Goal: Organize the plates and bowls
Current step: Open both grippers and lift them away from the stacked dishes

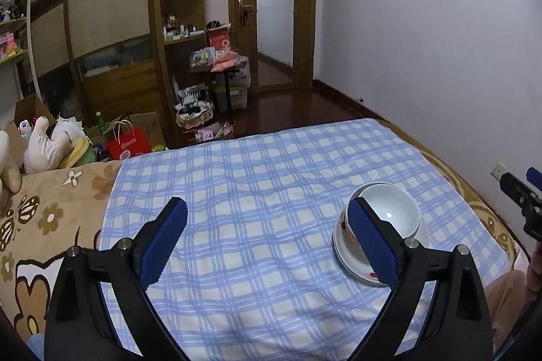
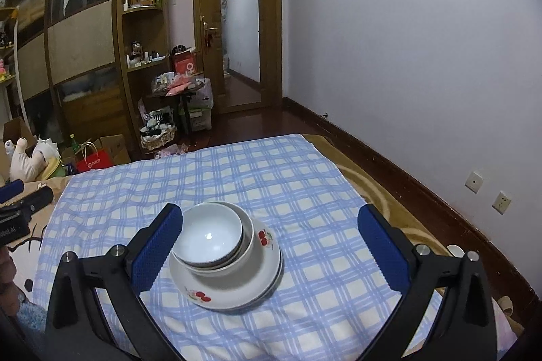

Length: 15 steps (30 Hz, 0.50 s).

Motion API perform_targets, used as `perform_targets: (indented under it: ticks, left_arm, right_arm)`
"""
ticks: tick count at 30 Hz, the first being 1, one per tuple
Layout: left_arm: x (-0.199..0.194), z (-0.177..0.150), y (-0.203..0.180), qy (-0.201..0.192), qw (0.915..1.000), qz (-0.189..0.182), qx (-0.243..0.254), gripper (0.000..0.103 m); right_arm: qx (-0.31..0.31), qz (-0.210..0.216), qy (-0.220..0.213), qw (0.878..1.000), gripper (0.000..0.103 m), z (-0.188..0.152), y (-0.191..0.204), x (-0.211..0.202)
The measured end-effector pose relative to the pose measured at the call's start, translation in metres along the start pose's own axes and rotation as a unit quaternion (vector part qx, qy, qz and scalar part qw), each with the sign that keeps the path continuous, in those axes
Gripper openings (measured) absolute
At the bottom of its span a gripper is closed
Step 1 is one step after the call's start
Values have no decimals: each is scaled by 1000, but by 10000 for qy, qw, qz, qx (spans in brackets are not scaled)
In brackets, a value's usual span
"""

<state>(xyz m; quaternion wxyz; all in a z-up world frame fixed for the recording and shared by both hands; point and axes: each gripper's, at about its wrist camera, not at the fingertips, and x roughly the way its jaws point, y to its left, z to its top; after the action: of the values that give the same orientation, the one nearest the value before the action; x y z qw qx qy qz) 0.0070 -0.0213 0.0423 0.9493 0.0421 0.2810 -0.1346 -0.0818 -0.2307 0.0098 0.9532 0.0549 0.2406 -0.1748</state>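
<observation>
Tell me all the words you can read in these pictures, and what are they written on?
"obot.AI": white letters on the black body of the left gripper at the picture's edge; the start is cut off.
Red paper bag on the floor: white logo and characters, too small to read.
Red box by the shelves: white sign, not readable as text.
Plates and bowls: only red cherry pictures, no words.
</observation>
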Motion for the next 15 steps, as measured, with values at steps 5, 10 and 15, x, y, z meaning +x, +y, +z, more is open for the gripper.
perform_targets:
  ticks: [5, 10, 15]
  left_arm:
    - [-7, -10, -6, -87, 9999, 7, 127, 94]
    - [0, -22, -8, -38, 10000, 20, 22, 94]
    - [8, -30, -11, -36, 9999, 87, -37, 94]
  right_arm:
    - [28, -39, -128, 9999, 103, -14, -3, -7]
    - [72, -1, -202, 9998, 103, -25, -7, -4]
    - [-41, -105, -291, 9995, 103, -34, -7, 0]
